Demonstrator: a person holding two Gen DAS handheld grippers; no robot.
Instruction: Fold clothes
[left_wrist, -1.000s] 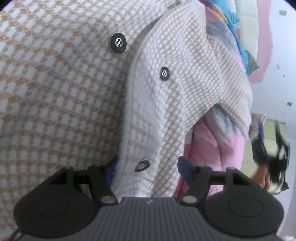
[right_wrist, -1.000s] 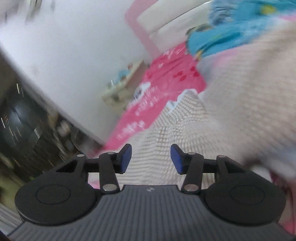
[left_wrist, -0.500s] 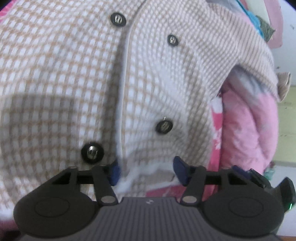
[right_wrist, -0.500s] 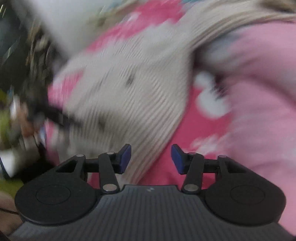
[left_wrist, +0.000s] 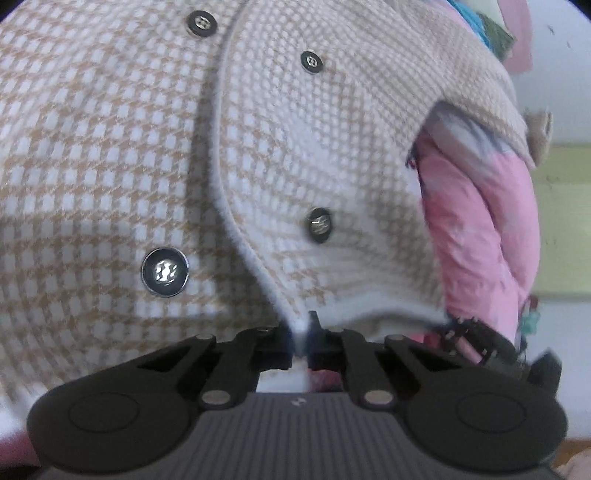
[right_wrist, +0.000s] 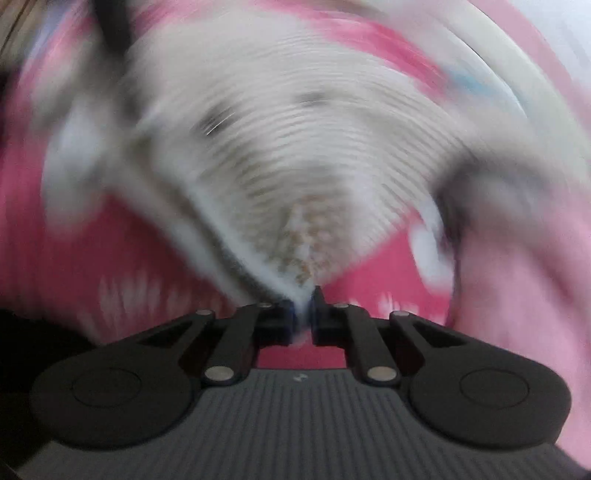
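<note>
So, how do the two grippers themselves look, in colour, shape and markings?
Both look alike. The left gripper and the right gripper have a grey ribbed body with a small pale logo, black linkage arms on silver pivot pins, two round black discs at the sides, and blue pads on the fingertips. No cables or sleeves show.

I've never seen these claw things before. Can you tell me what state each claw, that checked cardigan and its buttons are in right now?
Left gripper: shut on the cardigan's white front edge.
Right gripper: shut on a corner of the cardigan.
Beige-and-white houndstooth knit cardigan: unbuttoned, front panels overlapping, not yet folded.
Round black buttons: unfastened.
Pink quilt: bunched beside the cardigan.
</note>
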